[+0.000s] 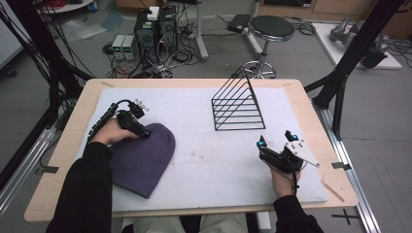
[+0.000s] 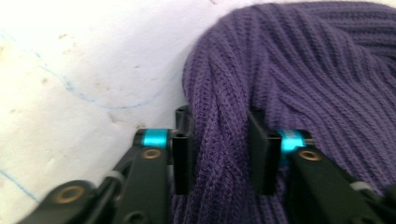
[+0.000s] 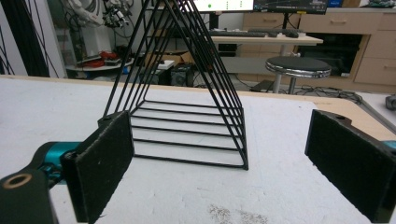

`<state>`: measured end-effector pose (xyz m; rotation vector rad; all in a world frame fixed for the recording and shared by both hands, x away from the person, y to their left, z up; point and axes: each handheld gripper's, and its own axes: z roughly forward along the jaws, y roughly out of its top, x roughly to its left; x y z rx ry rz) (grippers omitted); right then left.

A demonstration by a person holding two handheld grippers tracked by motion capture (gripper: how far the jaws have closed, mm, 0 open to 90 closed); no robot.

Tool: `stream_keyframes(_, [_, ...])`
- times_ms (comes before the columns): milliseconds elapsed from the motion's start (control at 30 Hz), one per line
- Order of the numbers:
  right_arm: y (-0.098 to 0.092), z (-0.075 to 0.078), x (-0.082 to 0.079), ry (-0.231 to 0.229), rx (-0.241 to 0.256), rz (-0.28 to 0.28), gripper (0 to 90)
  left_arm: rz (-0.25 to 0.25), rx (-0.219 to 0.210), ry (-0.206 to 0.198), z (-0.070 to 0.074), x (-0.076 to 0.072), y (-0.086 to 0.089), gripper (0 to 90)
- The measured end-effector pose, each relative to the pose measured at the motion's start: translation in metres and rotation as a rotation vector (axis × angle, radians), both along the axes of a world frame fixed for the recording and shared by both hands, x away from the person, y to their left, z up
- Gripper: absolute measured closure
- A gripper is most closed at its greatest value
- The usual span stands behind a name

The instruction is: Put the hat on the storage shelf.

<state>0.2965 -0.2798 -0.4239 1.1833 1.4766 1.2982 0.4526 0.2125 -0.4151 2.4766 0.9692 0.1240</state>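
Left gripper (image 1: 142, 130) pinches a ridge of the purple ribbed knit beanie (image 1: 143, 162), lying flat at the white mat's (image 1: 204, 165) left. Centre-right: black triangular wire rack (image 1: 238, 105). Right gripper (image 1: 274, 149), jaws spread wide, holds nothing.

The purple beanie (image 2: 299, 70) is soft ribbed knit cloth, matt. The rack (image 3: 187, 116) is thin black wire, faintly glossy. A white cover (image 1: 214, 160) (matt, scuffed and stained) lies on the pale wood desk (image 1: 63, 145). The right gripper (image 3: 219, 163) has rough black pads (image 3: 105, 158); the left gripper (image 2: 219, 149) shows glossy blue metal collars (image 2: 156, 137)
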Motion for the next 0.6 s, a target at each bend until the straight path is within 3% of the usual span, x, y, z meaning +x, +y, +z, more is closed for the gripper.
stream_keyframes(133, [0.0, 0.0002, -0.0003, 0.0, 0.003, 0.001, 7.3, -0.041, 0.016, -0.025, 0.0011, -0.0026, -0.0016, 75.2])
stream_keyframes(167, [-0.0004, 0.0001, 0.0, -0.003, 0.002, 0.0, 7.3, -0.065, 0.042, -0.028, 0.0026, -0.0021, -0.0009, 76.0])
stream_keyframes(500, [-0.0007, 0.0002, -0.0003, 0.001, 0.007, 0.003, 7.3, -0.044, 0.069, -0.048, 0.0048, -0.0062, -0.0062, 77.4])
stream_keyframes(600, [-0.0007, 0.0, -0.0002, 0.002, 0.007, 0.004, 7.3, -0.059, 0.096, -0.08, 0.007, -0.0109, -0.01, 77.9])
